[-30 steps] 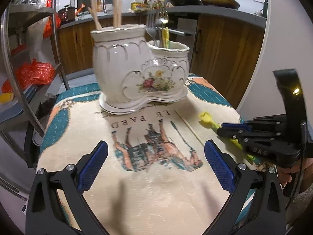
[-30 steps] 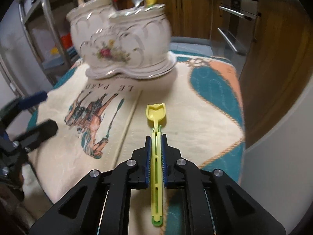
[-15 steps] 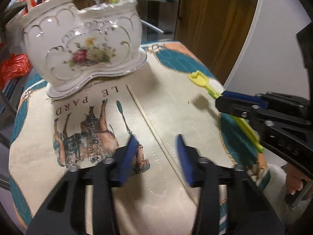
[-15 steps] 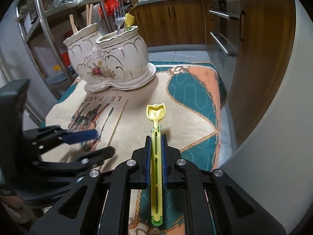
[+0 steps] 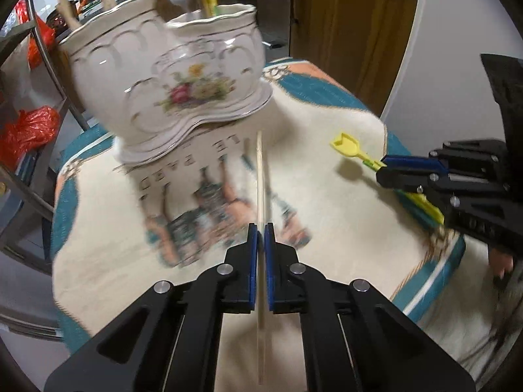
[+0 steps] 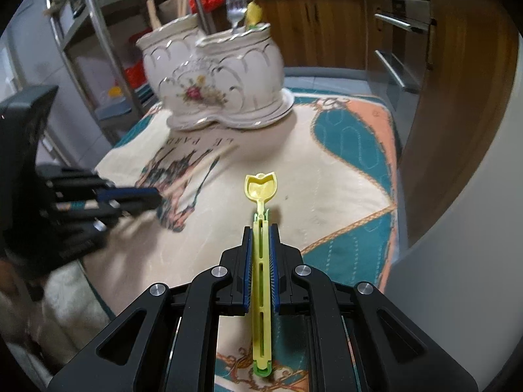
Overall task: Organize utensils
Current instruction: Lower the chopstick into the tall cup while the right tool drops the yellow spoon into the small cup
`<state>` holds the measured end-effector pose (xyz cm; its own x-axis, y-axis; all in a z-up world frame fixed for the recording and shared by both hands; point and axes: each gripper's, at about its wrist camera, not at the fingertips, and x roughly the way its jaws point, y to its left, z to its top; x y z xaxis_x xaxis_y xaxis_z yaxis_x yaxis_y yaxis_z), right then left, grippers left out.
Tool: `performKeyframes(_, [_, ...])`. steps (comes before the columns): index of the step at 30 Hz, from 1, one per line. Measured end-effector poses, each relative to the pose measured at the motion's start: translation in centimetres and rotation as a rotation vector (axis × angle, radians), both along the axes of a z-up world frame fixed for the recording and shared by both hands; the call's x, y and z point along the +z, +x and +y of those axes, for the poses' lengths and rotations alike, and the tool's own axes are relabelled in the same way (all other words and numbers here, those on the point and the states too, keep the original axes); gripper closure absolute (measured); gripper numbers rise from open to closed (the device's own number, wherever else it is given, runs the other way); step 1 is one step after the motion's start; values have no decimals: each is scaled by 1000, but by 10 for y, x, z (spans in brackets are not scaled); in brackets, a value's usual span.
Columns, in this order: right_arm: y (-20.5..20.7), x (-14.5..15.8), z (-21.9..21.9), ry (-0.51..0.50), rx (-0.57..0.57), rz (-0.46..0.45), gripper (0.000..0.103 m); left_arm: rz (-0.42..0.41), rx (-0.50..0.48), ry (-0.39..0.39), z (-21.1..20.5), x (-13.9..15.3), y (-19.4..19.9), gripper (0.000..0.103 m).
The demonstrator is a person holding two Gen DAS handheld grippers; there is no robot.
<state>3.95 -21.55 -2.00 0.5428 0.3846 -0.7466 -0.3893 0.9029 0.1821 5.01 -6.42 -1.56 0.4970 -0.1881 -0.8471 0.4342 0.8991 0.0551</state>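
Note:
A white ceramic two-cup utensil holder [image 5: 170, 75] with a flower print stands at the back of the cloth-covered table [image 5: 327, 215]; it also shows in the right wrist view [image 6: 215, 78]. It holds wooden sticks, a fork and a yellow utensil. My left gripper [image 5: 261, 232] is shut on a thin wooden chopstick [image 5: 260, 176] that points toward the holder. My right gripper [image 6: 261, 232] is shut on a yellow plastic spoon [image 6: 260, 192], held above the cloth right of the chopstick. The spoon [image 5: 348, 148] also shows in the left wrist view.
A metal rack [image 5: 39, 65] with red bags stands left of the table. Wooden kitchen cabinets [image 6: 327, 29] and oven handles lie behind and to the right. A white wall edge [image 6: 457, 261] borders the table's right side.
My left gripper has moved over the chopstick and gone from wide open to shut on it. My right gripper has kept hold of the yellow spoon and drawn back a little.

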Motion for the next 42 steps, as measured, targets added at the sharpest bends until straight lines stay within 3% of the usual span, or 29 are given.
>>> performKeyframes(7, [-3,-4,21,-62,103,35,92,21,-65,90,28,-6,-13,99])
performKeyframes(17, [1,-8,28,-145,131,84,89,56,-49,56,39,-14,-9,97])
performKeyframes(22, [5,-8,35,-170,145,86,86,52,-18,42,36,-14,-4,84])
performKeyframes(26, [5,-8,35,-173,150,84,86,48,-16,34,34,-14,-3,83])
performKeyframes(33, [1,-8,37,-187,151,61,91,46,-20,24,35,-15,-2,84])
performKeyframes(37, [0,-8,39,-199,156,49,92,45,-34,12,38,-15,-4,99])
performKeyframes(42, [1,0,36,-167,149,20,92,13,-34,-5,48,-10,-6,99])
